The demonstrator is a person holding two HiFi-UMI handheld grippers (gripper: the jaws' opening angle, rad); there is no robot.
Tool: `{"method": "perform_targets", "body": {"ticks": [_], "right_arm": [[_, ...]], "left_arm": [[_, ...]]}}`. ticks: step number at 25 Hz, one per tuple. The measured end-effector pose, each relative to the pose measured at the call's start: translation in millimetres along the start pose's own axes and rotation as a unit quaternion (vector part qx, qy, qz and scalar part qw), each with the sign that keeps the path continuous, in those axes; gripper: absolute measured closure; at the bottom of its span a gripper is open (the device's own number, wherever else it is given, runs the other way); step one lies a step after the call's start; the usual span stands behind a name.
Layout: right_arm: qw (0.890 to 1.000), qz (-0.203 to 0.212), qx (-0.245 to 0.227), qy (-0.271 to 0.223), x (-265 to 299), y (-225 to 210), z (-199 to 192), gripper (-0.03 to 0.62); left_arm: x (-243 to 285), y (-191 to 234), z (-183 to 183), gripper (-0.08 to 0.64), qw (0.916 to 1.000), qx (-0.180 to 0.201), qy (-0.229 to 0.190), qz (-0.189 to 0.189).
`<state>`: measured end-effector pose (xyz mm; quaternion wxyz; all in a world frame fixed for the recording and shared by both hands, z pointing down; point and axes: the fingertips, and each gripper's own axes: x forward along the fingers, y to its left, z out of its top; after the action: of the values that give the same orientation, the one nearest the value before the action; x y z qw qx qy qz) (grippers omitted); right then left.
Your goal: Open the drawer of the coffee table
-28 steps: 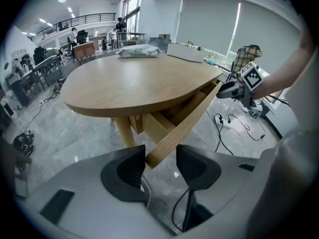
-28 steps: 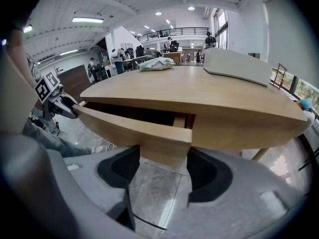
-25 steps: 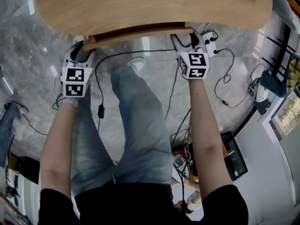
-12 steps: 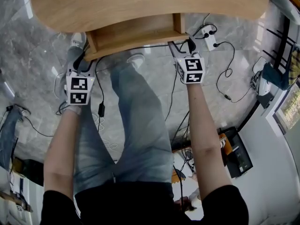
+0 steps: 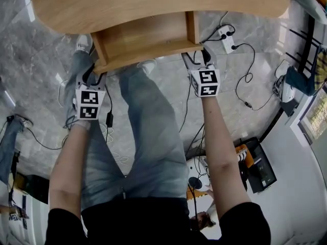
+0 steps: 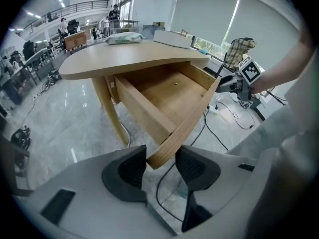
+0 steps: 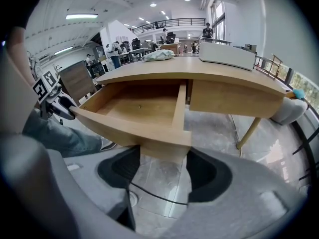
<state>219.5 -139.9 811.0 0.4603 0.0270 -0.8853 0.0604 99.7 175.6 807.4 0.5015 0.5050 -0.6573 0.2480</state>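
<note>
**A:** Where does the drawer stand?

**B:** The drawer (image 5: 145, 37) is partly out from under the near edge of the surface (image 5: 153, 4). Its wooden bottom shows and looks bare.

**A:** And the grips?

**B:** The left hand-held gripper (image 6: 160, 162) is clamped on the left end of the drawer front (image 6: 192, 114), with a pad on each face. The right hand-held gripper (image 7: 163, 166) is clamped on the right end in the same way. Both bites are right at the corners.

**A:** So how should the pull go?

**B:** I'd bring both ends toward the body at the same pace. If one end leads, the box will probably skew and bind under the surface.

**A:** What about height?

**B:** Pull level, along the line the drawer slides on. Lifting or pressing down on the front would likely rub the sides against the frame.

**A:** Anything to watch?

**B:** The grips are shallow, so a jerk could slip a pad off its corner. No stop can be made out, so I'd slow down as more of the drawer bottom comes out. The person's legs (image 5: 153, 137) are right below.
</note>
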Motion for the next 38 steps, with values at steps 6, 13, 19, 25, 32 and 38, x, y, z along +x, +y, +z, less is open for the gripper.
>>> {"method": "perform_targets", "body": {"ticks": [6, 13, 19, 25, 32, 38], "right_arm": [[1.0, 0.001, 0.003, 0.009, -4.0, 4.0, -11.1, 0.307], [1.0, 0.005, 0.012, 0.027, -8.2, 9.3, -28.5, 0.311], [0.999, 0.004, 0.019, 0.039, -5.2, 6.4, -39.1, 0.318], [0.998, 0.004, 0.02, 0.052, 3.1, 6.8, -48.3, 0.318], [0.998, 0.006, 0.024, 0.064, 10.8, 7.0, -58.5, 0.318], [0.998, 0.006, 0.022, 0.061, 10.8, 6.7, -58.2, 0.318]], "left_arm": [[0.3, -8.5, -11.0, 0.365, 1.0, -0.002, 0.009, -0.003], [4.3, -17.7, -24.8, 0.365, 0.9995, 0.006, 0.03, -0.01], [13.4, -23.1, -34.9, 0.365, 0.9983, 0.01, 0.055, -0.017], [23.9, -23.8, -49.6, 0.364, 0.997, 0.014, 0.075, -0.015], [34.1, -24.2, -54.7, 0.364, 0.9958, 0.037, 0.083, -0.012], [34.3, -23.9, -53.8, 0.364, 0.9954, 0.042, 0.085, -0.009]]}}
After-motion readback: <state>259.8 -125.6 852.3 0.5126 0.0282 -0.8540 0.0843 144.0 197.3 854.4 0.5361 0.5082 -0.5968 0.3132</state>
